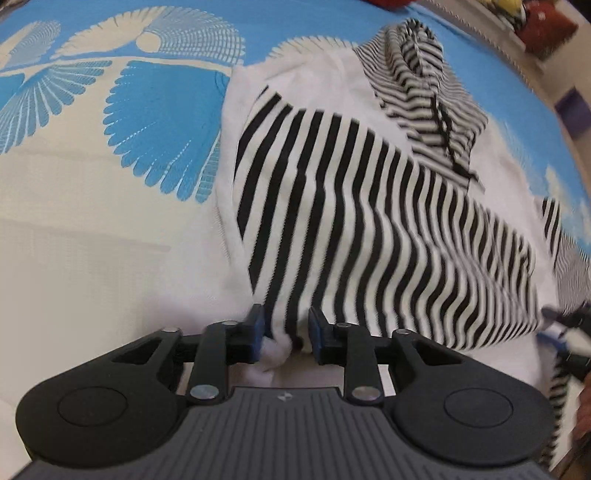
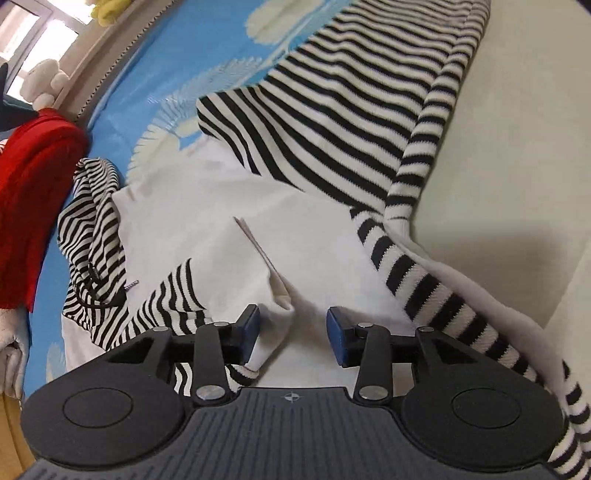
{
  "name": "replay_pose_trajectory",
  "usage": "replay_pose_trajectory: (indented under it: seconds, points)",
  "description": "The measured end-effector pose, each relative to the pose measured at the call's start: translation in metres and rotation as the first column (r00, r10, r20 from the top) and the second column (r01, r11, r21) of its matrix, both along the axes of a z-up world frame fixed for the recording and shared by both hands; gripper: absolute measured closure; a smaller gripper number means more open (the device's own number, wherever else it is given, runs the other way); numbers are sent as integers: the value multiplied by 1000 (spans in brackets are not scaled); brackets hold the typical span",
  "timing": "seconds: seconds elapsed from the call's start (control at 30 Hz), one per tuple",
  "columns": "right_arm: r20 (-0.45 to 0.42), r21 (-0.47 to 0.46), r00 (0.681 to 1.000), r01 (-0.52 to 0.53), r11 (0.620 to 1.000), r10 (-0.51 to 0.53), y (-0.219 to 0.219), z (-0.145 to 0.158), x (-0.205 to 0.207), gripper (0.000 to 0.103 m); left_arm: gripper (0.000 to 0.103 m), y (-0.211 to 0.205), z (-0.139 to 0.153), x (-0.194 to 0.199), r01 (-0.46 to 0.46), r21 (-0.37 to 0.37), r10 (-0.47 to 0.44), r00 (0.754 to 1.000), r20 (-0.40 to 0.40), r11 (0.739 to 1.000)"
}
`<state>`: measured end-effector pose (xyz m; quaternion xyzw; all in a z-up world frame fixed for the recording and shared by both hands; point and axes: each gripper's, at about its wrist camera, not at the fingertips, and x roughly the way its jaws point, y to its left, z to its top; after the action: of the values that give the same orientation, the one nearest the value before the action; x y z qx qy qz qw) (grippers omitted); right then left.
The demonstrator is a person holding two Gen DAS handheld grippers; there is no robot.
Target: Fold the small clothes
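Observation:
A small black-and-white striped hoodie [image 1: 369, 206] with a white fleece lining lies on the bed, its hood [image 1: 417, 77] at the far end. My left gripper [image 1: 286, 334] is open, with the hoodie's white edge between the jaws. In the right wrist view the same hoodie [image 2: 332, 122] is partly folded over, showing its white inside [image 2: 207, 229]. My right gripper [image 2: 291, 328] is open over the white lining, with a fold of cloth beside its left finger. The right gripper [image 1: 569, 321] also shows blurred at the right edge of the left wrist view.
The bed cover [image 1: 129, 122] is blue with cream fan patterns. A red garment [image 2: 33, 192] and soft toys [image 2: 44, 81] lie at the bed's edge on the left of the right wrist view. Toys [image 1: 535, 22] sit at the top right of the left wrist view.

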<state>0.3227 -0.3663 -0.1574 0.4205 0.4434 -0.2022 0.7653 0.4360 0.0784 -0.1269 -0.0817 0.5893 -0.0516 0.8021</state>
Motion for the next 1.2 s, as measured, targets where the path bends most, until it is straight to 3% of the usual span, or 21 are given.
replay_pose_trajectory:
  seconds: [0.03,0.07,0.17,0.23,0.27,0.3,0.33,0.4,0.43,0.47,0.5,0.53,0.63,0.73,0.77,0.83,0.9,1.0,1.07,1.13,1.2]
  points:
    - [6,-3,1000,-13,1000,13,1,2,-2,88,77,0,1,-1,14,9,-14,1000,2,1000]
    - [25,1,999,-36,999,36,3,4,1,98,77,-1,2,-2,25,15,-25,1000,2,1000]
    - [171,-44,982,-72,996,79,10,26,8,100,77,-2,3,-2,47,24,-47,999,1,999]
    - [367,-94,922,-97,991,125,17,58,4,100,77,-3,5,-1,53,25,-53,999,0,998]
    - [439,-121,888,-94,988,139,22,70,-1,100,76,-5,6,0,58,26,-58,998,1,998]
    - [465,-139,873,-88,986,144,24,76,-5,100,76,-7,7,0,65,33,-65,998,2,997]
    - [439,-154,888,-78,985,138,25,75,-6,100,76,-9,8,0,76,43,-76,997,3,996]
    - [255,-190,960,-70,979,118,22,56,1,100,76,-12,8,-1,92,53,-93,996,2,994]
    - [121,-186,988,-75,980,99,17,39,6,100,76,-12,9,-1,97,57,-97,995,4,994]
    - [26,-165,998,-51,985,56,11,24,5,99,74,-11,10,-1,97,56,-98,995,7,994]
    - [-13,-146,1000,-16,989,15,7,17,2,96,74,-10,12,0,92,46,-93,996,15,995]
    - [-20,-149,1000,9,989,-12,5,18,-1,96,73,-8,16,0,78,23,-79,996,34,997]
    - [110,-250,993,-19,968,48,16,45,-2,96,73,0,24,3,33,-63,-29,997,71,997]
    - [217,-267,966,-78,960,139,27,59,-2,85,73,-3,14,7,29,-52,-27,999,40,998]
    - [201,-234,966,-110,966,159,26,53,2,82,73,-6,7,7,35,-19,-35,999,14,999]
    - [59,-157,978,-190,969,201,25,29,14,70,73,-9,3,6,51,12,-51,999,13,999]
    - [-68,-105,985,-163,981,157,17,9,14,70,73,-12,11,7,54,16,-54,998,26,998]
    - [-39,-112,988,-151,982,147,10,13,15,68,67,-17,26,7,63,-22,-61,995,83,998]
    - [-7,-144,986,-165,976,166,7,23,18,63,64,-22,18,9,66,-38,-64,996,57,997]
    - [-13,-140,990,-140,980,139,-1,22,15,63,65,-28,3,9,70,17,-70,998,-2,997]
    - [-12,-143,994,-113,983,113,-10,23,12,63,64,-34,3,9,74,40,-75,997,6,996]
